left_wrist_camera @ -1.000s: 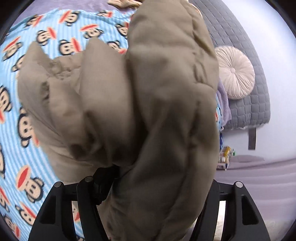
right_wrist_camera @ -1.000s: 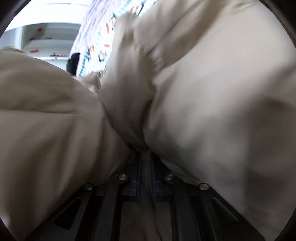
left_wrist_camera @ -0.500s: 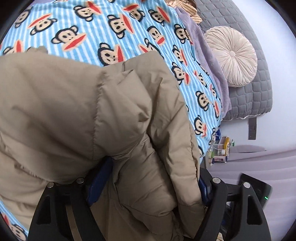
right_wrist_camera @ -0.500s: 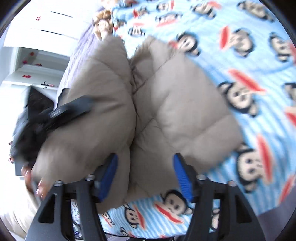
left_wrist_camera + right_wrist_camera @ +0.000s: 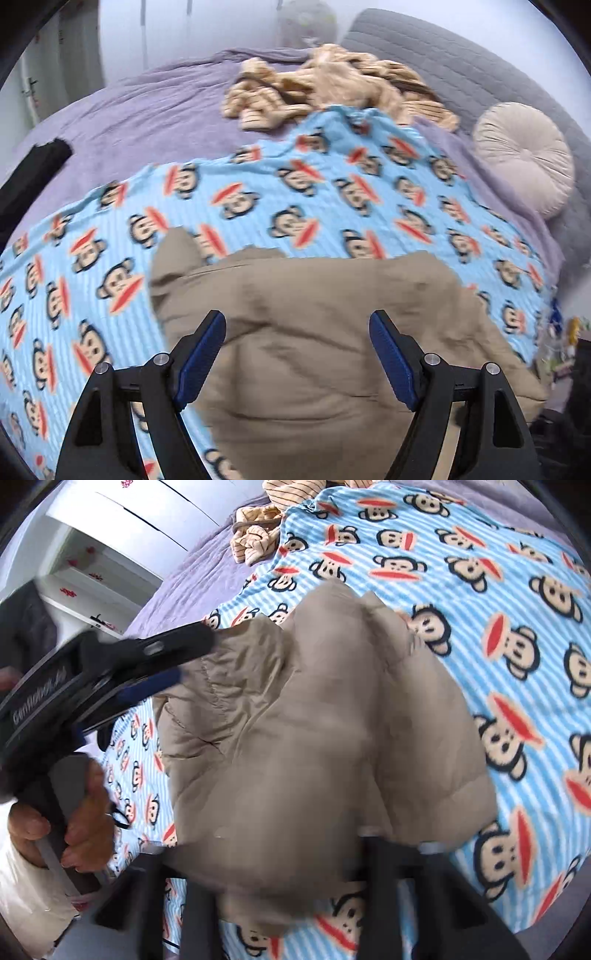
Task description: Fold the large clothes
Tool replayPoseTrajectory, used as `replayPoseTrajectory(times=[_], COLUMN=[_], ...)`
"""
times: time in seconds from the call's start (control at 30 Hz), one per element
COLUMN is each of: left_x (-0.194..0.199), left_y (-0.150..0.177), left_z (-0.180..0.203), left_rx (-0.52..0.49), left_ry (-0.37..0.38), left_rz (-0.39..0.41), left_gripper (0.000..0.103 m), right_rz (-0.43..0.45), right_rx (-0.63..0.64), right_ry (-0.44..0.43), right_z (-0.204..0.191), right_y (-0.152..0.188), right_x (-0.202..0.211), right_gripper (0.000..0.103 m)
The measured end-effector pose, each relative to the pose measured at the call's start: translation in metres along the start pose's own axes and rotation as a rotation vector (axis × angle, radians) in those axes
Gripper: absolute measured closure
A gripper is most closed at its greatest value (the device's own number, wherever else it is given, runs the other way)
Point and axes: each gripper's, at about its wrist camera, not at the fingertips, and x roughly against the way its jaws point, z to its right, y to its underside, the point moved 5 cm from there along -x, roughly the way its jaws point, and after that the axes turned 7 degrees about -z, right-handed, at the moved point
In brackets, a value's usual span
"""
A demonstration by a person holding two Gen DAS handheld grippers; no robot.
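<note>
A tan padded jacket [image 5: 332, 332] lies folded in a bundle on the blue monkey-print blanket [image 5: 295, 192]; it also shows in the right wrist view [image 5: 314, 738]. My left gripper [image 5: 297, 328] is open and empty, its blue pads [image 5: 203, 350] spread wide just above the jacket's near edge. It also shows from the side in the right wrist view [image 5: 173, 657]. My right gripper [image 5: 280, 882] is blurred at the jacket's near edge, its jaws spread apart, with the fingertips partly hidden by cloth.
A purple bedspread [image 5: 147, 110] covers the bed. A striped beige garment [image 5: 332, 85] lies crumpled at the far side. A round cream cushion [image 5: 524, 155] leans on the grey headboard [image 5: 461, 62]. White cupboards [image 5: 129, 528] stand beyond the bed.
Both grippers let go of the jacket and opened. It dropped from in front of the cameras onto the blanket, and both grippers pulled back from it.
</note>
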Motion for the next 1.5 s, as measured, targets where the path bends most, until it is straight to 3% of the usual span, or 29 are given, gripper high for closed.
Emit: replayPoseTrajectory(times=[0.07,0.17,0.33,0.43,0.63,0.77,0.83,0.9,0.93,0.97,1.07,1.17,1.23,1.37,1.5], left_x=[-0.020,-0.039,-0.064,-0.071,-0.095,-0.104,-0.106,-0.106,-0.107,-0.107,-0.105,-0.092,-0.076,-0.038,-0.028], left_y=[0.005,0.014,0.006,0.002,0.001,0.002,0.002,0.003,0.004,0.005,0.006,0.006,0.009,0.035,0.077], left_z=[-0.033,-0.053,0.007,0.042,0.063,0.065,0.068,0.070,0.071,0.072,0.070,0.063,0.057,0.041,0.030], left_rx=[0.038,0.115,-0.002,-0.057,-0.095,-0.091,-0.090,-0.089,-0.092,-0.095,-0.092,-0.037,0.006,0.068,0.133], left_ry=[-0.090,-0.036,-0.058,-0.074,-0.143,-0.163,-0.181,-0.200,-0.211,-0.218,-0.229,-0.217,-0.194,-0.150,-0.131], left_rz=[-0.058,-0.106,-0.091,-0.087,-0.115,-0.131,-0.130,-0.126,-0.123,-0.120,-0.117,-0.125,-0.126,-0.104,-0.166], left_gripper=[0.023,0.023,0.023,0.017,0.014,0.013,0.013,0.013,0.013,0.013,0.012,0.012,0.012,0.012,0.012], right_rz=[0.013,0.019,0.006,-0.011,-0.063,0.031,0.090,0.095,0.090,0.085,0.003,-0.108,-0.165,-0.212,-0.237], right_rx=[0.007,-0.010,-0.087,-0.149,-0.312,-0.271,-0.217,-0.172,-0.144,-0.115,-0.031,0.002,0.028,0.021,0.044], right_ry=[0.023,0.060,0.090,0.112,0.034,0.129,0.126,0.092,0.073,0.062,0.041,0.073,0.119,0.086,0.083], right_z=[0.006,0.021,0.051,0.078,0.126,0.130,0.127,0.119,0.114,0.108,0.088,0.081,0.085,0.094,0.097], right_y=[-0.003,0.006,0.014,0.021,0.031,0.017,0.004,-0.010,-0.018,-0.021,-0.030,-0.028,-0.023,-0.019,-0.020], right_x=[0.002,0.010,0.006,-0.002,0.004,0.050,0.074,0.081,0.080,0.077,0.044,0.001,-0.020,-0.034,-0.039], right_gripper=[0.083,0.084,0.084,0.084,0.078,0.075,0.074,0.057,0.041,0.038,0.042,0.057,0.057,0.057,0.058])
